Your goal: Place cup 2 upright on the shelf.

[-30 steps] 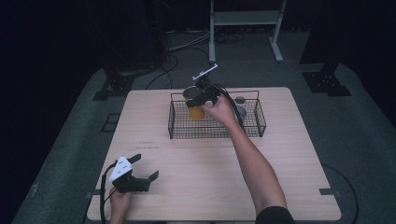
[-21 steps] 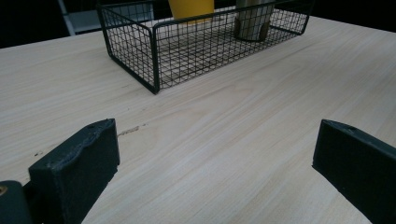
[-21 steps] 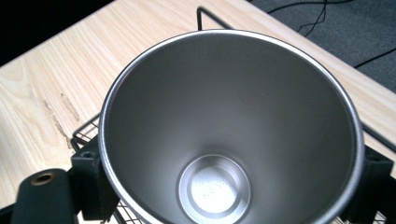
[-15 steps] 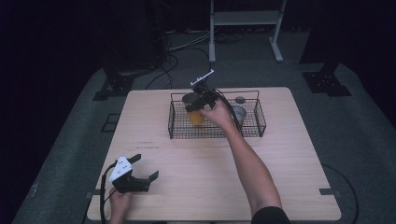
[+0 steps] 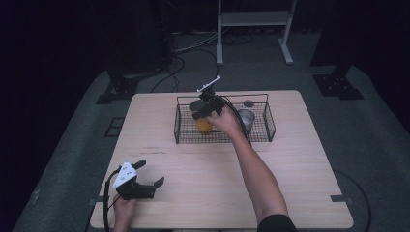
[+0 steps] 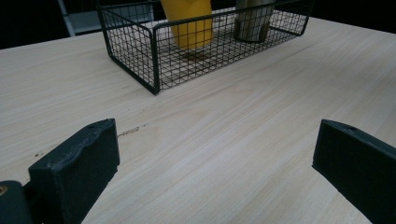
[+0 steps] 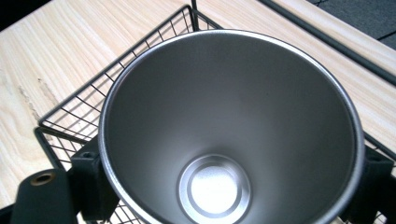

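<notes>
A dim recording lab or studio: a pale wooden counter stands alone on grey floor matting, ringed by black drapes, with cables at upper centre and a metal equipment stand along the frame's top.

Right gripper at end of outstretched right forearm, jaws clamped. Left gripper resting low near table edge, jaws wide apart, empty.
</notes>
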Motion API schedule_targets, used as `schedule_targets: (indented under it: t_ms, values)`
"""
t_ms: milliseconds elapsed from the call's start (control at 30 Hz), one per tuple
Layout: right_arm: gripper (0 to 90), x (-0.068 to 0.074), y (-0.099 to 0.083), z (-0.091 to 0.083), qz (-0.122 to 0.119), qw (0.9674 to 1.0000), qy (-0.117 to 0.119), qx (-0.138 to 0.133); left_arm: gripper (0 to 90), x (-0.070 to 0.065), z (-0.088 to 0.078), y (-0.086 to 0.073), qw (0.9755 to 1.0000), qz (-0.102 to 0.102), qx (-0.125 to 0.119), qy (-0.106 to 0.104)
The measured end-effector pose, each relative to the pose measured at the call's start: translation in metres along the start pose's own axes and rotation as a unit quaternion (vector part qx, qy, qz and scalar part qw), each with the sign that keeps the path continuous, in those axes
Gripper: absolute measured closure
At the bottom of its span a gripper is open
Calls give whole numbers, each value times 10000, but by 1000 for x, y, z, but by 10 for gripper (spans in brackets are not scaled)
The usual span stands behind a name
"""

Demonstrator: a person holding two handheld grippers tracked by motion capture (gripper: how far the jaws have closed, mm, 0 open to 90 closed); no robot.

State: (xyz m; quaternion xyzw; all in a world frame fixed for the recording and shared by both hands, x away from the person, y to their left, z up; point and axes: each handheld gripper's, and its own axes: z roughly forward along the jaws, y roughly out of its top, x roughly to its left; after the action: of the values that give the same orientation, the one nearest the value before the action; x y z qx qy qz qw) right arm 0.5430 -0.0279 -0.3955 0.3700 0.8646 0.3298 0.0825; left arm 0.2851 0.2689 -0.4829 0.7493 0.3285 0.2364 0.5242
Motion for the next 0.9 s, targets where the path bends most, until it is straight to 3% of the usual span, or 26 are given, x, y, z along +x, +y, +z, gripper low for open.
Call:
schedule_targets:
  t_ms: [367,900]
  values:
    - [130,-1,-8,12,-12,9999,-36,126,0,0,0,0,10000,-5,-10,4]
    - [117,-2,-17,6,-9,9999,-6,157,0,0,0,0,10000,11,8,11]
